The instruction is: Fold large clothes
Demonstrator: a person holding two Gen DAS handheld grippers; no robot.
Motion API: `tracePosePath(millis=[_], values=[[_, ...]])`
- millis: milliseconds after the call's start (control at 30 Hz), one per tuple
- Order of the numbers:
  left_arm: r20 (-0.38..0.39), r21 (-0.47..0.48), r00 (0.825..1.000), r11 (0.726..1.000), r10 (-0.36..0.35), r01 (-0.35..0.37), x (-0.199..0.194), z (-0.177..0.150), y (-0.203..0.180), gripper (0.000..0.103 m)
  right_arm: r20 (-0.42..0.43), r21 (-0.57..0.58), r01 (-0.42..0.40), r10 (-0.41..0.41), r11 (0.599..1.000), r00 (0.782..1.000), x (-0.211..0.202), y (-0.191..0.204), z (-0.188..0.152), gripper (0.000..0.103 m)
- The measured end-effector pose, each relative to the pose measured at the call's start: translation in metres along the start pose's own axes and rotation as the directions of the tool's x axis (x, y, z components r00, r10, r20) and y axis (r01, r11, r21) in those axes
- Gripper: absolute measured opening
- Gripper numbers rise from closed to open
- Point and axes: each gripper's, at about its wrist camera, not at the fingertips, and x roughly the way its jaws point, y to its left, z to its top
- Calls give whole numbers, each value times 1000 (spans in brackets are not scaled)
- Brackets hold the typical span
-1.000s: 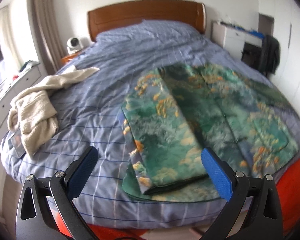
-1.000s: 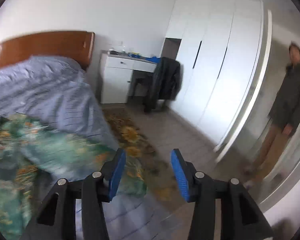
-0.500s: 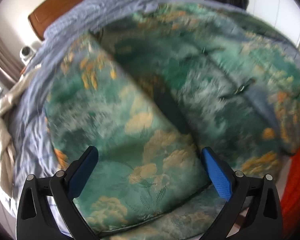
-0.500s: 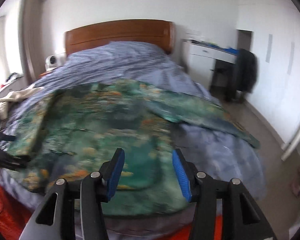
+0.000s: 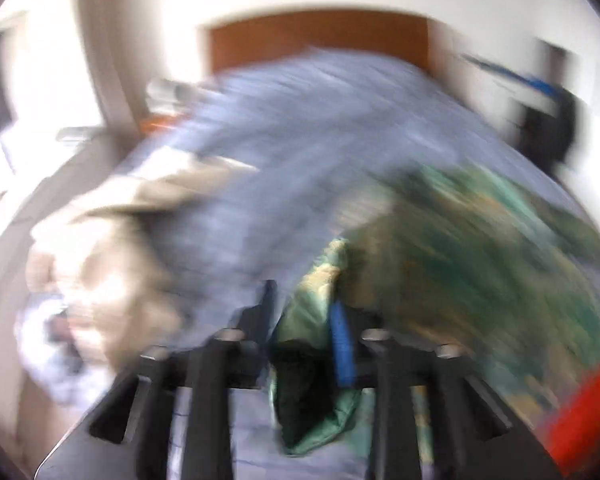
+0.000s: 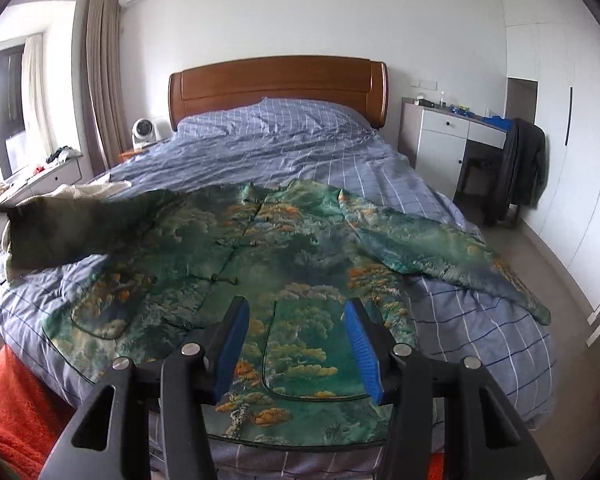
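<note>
- Left hand-held gripper (image 5: pixel 304 316) has just been closing, and green cloth sits pinched between its jaws low in that blurred view: it's got the jacket sleeve (image 6: pixel 56 232).
- Right hand-held gripper (image 6: pixel 296 340) hangs part open at bottom centre, nothing between its pads, above the hem.
- Green brocade jacket (image 6: pixel 268 264) lies front-up across the bed (image 6: pixel 284 144), filling the middle of the frame; one sleeve is lifted at the left edge, the other trails right.
- Looks soft, light and satiny, so likely slippery: I'd pinch cuffs and hem corners, not flat panels.
</note>
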Motion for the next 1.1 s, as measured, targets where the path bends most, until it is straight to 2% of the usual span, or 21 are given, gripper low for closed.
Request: tracePosePath(millis=[33, 67, 133, 167, 200, 267, 300, 333, 400, 433, 500, 533, 633, 700, 767, 800, 867, 900, 933, 967, 1100], values=[[33, -52, 992, 991, 121, -119, -4, 8, 29, 69, 5, 1, 3, -3, 1000, 1000, -2, -2, 2, 51], [54, -97, 976, 974, 210, -204, -9, 12, 51, 76, 13, -1, 9, -9, 1000, 1000, -4, -4, 4, 51], [64, -152, 961, 954, 268, -257, -21, 7, 81, 80, 23, -6, 25, -24, 1000, 999, -8, -7, 7, 51], [51, -166, 965, 955, 257, -246, -24, 2, 86, 82, 24, -6, 33, -33, 999, 999, -8, -10, 9, 51], [43, -175, 971, 959, 235, -224, -26, -5, 85, 84, 25, -5, 44, -43, 999, 999, -9, -14, 10, 51], [-5, -169, 992, 978, 127, -126, -25, -33, 70, 92, 14, 1, 59, -59, 998, 998, -10, -24, 11, 54], [-31, -157, 997, 985, 74, -78, -18, -42, 56, 92, -2, 6, 64, -64, 998, 998, -8, -31, 11, 57], [-86, -137, 996, 990, -35, 23, -8, -64, 34, 92, -18, 10, 62, -62, 998, 998, -7, -38, 9, 64], [-176, -115, 969, 981, -172, 153, 12, -91, -3, 93, -67, 32, 44, -42, 999, 997, -1, -58, 5, 68], [-246, -106, 937, 968, -249, 229, 29, -115, -32, 93, -90, 40, 39, -36, 998, 995, 3, -67, 1, 72], [-343, -84, 886, 950, -311, 300, 56, -144, -73, 92, -180, 59, 33, -21, 998, 984, 19, -90, -9, 73], [-380, -70, 865, 942, -329, 327, 68, -155, -93, 92, -243, 82, 27, -6, 996, 970, 31, -105, -17, 73], [-436, -43, 829, 928, -350, 369, 94, -170, -119, 91, -366, 147, 13, 42, 989, 930, 60, -136, -39, 73], [-444, -44, 822, 925, -357, 378, 102, -173, -123, 91, -427, 194, -14, 97, 981, 899, 82, -152, -56, 73], [-441, -84, 812, 918, -383, 388, 107, -173, -124, 90, -456, 208, -11, 107, 978, 884, 99, -159, -69, 73], [-438, -103, 806, 913, -398, 395, 108, -173, -123, 87, -468, 229, -20, 128, 973, 875, 106, -161, -75, 73], [-445, -139, 776, 890, -447, 433, 111, -172, -123, 48, -471, 306, -89, 232, 948, 851, 120, -160, -84, 73], [-441, -144, 776, 889, -450, 434, 109, -176, -119, 38, -468, 322, -117, 266, 939, 843, 125, -156, -88, 71], [-439, -144, 776, 888, -453, 436, 106, -175, -120, 25, -469, 305, -119, 258, 945, 845, 129, -151, -88, 47], [-439, -140, 776, 888, -452, 439, 102, -173, -123, 19, -472, 282, -114, 242, 953, 848, 130, -148, -87, 22], [-436, -65, 789, 890, -433, 452, 87, -172, -129, 13, -452, 239, -105, 206, 965, 868, 114, -140, -79, 14]])
